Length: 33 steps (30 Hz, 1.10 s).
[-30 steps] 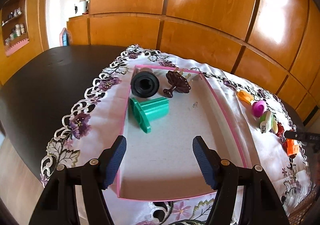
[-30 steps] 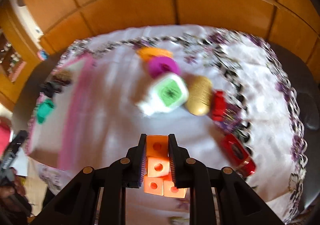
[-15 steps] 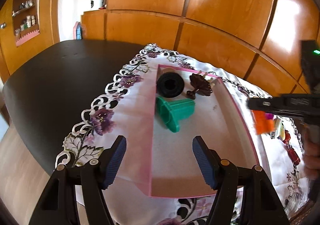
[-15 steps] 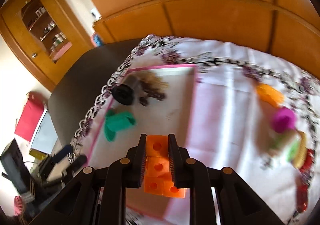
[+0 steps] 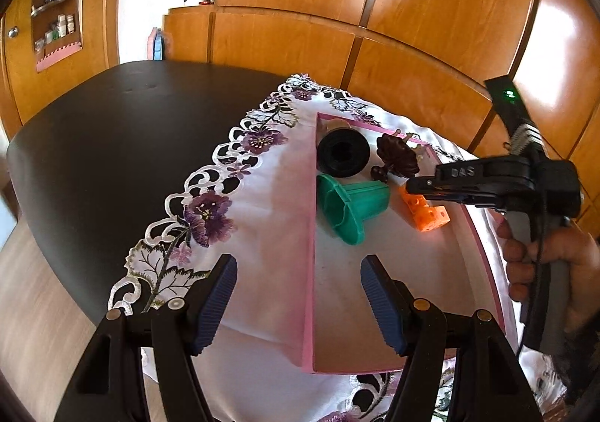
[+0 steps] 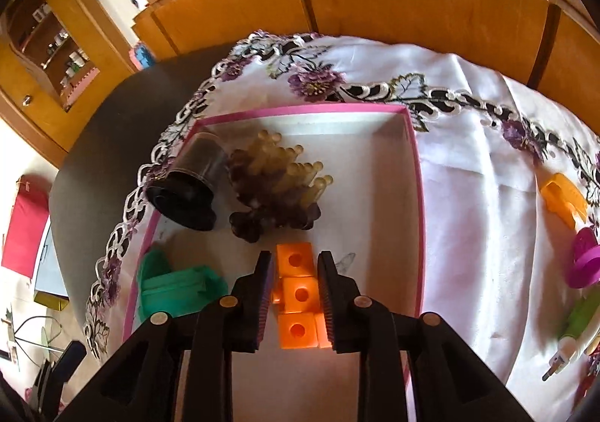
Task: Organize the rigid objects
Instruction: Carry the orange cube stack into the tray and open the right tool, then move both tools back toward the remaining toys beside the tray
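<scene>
— Where is the orange block piece [image 6: 298, 296] seen?
— Inside the pink tray [image 6: 419, 212], near its middle, between the pads of the right hand-held gripper [image 6: 294, 300], whose jaws have just been opening; gaps are seen.
— And the left hand-held gripper [image 5: 298, 304]?
— Held open over the tray's near-left wall, nothing gripped.

black gripper [image 5: 298, 304] arms, ribbed blue pads [image 5: 219, 304], brass screws.
</scene>
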Motion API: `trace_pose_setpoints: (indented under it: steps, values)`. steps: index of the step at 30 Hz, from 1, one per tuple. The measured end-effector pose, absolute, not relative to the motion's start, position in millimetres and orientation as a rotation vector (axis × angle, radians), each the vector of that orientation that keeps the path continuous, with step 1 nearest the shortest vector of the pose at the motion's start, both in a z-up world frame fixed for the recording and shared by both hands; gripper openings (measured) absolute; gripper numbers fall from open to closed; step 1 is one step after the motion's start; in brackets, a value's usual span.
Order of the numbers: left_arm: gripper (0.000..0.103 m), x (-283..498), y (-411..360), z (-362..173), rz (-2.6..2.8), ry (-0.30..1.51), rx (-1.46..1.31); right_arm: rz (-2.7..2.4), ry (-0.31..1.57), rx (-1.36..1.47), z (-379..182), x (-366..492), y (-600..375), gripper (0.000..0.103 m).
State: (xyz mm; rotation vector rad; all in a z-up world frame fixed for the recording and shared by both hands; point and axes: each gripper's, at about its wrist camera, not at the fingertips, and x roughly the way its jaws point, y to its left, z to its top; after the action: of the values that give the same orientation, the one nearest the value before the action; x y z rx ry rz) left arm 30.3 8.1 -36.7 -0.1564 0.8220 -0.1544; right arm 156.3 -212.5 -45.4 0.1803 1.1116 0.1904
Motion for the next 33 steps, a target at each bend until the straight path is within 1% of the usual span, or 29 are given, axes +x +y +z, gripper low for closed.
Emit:
trace_pose_setpoints:
  steps: [8, 14, 19, 21, 26, 33]
  values:
    - [0.069, 25, 3, -31, -0.163, 0.807, -0.14, 0.187, 1.044, 0.158, -28, 136, -213, 0.025]
    - [0.069, 22, -1, -26, -0.172, 0.799, -0.127, 0.179, 0.974, 0.121, -8, 117, -212, 0.03]
    - [0.069, 17, -8, -24, -0.181, 0.795, -0.106, 0.154, 0.92, 0.106, 5, 101, -220, 0.033]
    - [0.069, 16, -11, -23, -0.183, 0.797, -0.096, 0.148, 0.903, 0.11, 10, 96, -226, 0.037]
    - [0.07, 13, -20, -21, -0.195, 0.795, -0.07, 0.114, 0.853, 0.096, 26, 81, -247, 0.038]
    - [0.07, 8, -37, -16, -0.226, 0.787, -0.025, 0.018, 0.788, 0.121, 46, 59, -303, 0.038]
